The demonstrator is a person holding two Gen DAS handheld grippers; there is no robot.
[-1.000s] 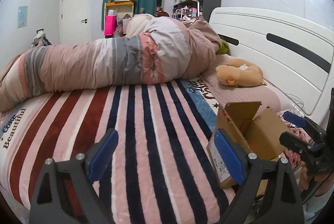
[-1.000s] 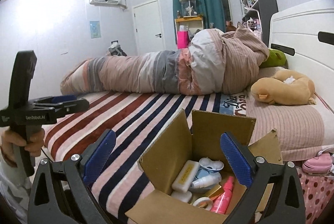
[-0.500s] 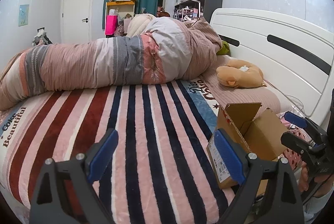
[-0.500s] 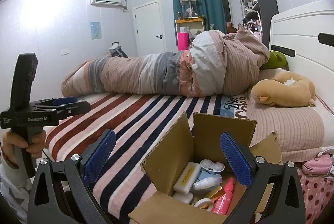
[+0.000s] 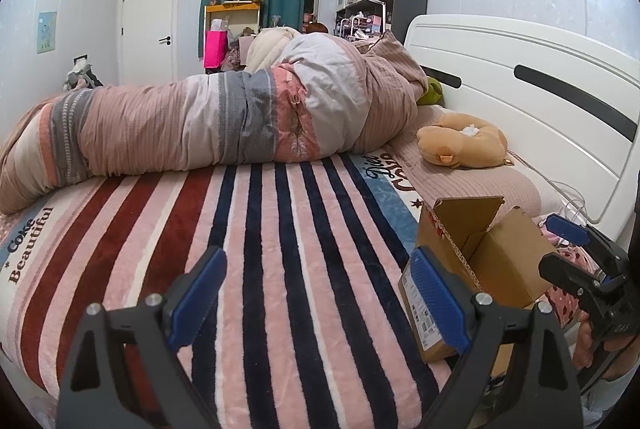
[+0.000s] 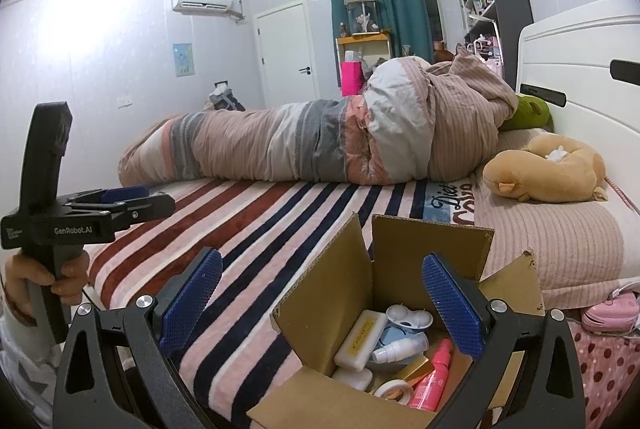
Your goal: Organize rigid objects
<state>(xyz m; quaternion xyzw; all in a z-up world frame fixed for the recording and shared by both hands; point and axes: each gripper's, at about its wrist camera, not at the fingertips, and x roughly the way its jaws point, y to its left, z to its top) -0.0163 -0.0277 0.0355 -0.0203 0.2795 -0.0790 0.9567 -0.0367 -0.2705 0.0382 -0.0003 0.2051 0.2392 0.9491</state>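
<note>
We hover our right gripper (image 6: 322, 303), jaws wide and empty, over the open cardboard box (image 6: 404, 269) on the striped blanket (image 6: 256, 229). Left gripper (image 5: 316, 299) waits open too. Looks like the first pick: next, dip for the pink spray bottle (image 6: 434, 373).

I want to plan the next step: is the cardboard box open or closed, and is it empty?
Open, not empty. The box has its flaps up, and a pink bottle and other small items lie inside.
</note>
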